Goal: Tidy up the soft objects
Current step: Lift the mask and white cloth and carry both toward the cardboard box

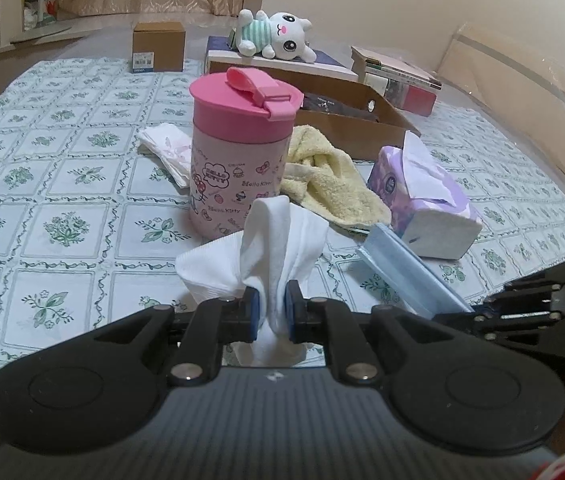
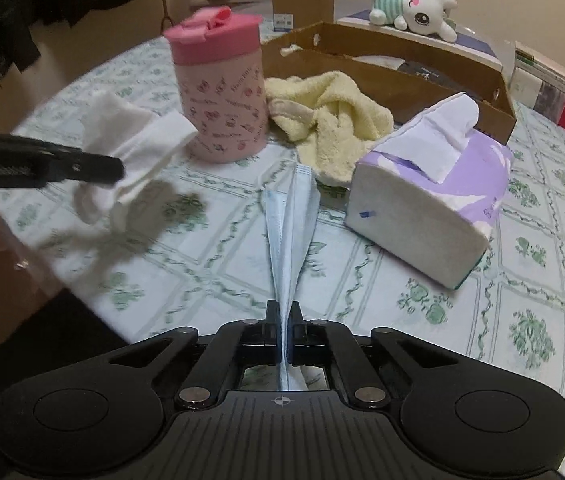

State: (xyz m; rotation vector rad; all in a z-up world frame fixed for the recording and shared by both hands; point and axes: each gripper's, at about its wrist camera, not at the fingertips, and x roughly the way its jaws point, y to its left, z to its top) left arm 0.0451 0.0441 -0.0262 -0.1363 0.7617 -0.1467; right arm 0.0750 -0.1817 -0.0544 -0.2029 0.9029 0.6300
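Above the tabletop [image 2: 218, 264], left hand-held gripper [image 1: 271, 312] pinches a white sock [image 1: 282, 236] and right hand-held gripper [image 2: 284, 332] a blue mask [image 2: 288, 240], both lifted clear, probably bound for the cardboard box [image 2: 422, 80] behind the towel [image 2: 330, 124]. Floral cloth covers the surface; curtains hang beyond.

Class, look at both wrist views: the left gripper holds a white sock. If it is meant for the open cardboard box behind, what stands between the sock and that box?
The pink Hello Kitty canister stands directly between the white sock, clamped in the left gripper, and the cardboard box. The yellow towel lies against the box's front.
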